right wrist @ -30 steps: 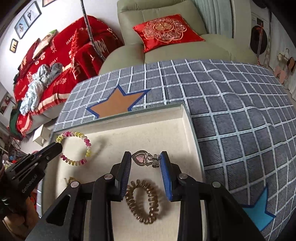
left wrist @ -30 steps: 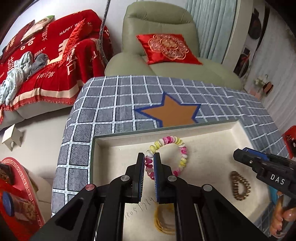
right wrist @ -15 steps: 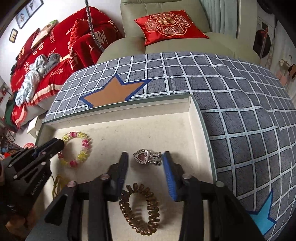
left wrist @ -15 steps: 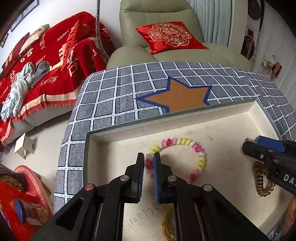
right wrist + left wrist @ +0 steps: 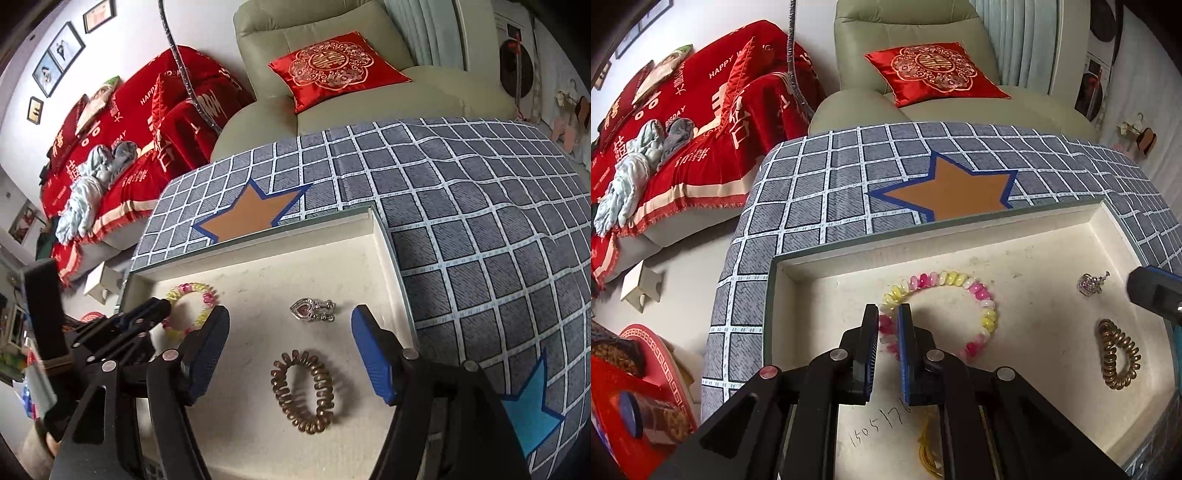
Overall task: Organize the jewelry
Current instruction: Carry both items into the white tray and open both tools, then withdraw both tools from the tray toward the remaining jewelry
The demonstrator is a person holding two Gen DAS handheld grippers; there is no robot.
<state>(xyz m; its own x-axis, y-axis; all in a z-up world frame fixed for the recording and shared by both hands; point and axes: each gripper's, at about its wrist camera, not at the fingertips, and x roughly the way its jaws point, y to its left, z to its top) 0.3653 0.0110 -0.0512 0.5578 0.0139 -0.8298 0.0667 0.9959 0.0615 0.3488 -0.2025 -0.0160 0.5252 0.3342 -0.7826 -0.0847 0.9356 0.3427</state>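
Left wrist view is showing the left gripper (image 5: 888, 328) pinching the pink-and-yellow bracelet (image 5: 975, 291) between narrow jaws, with the tray (image 5: 849, 254) wall lying ahead and bare floor between. The right gripper (image 5: 290, 332) is hovering wide open, the heart brooch (image 5: 310, 310) and bronze coil (image 5: 304, 391) sitting between its jaws.

Bright, soft daylight, perhaps window-lit; sharp centre, fisheye-warped edges.
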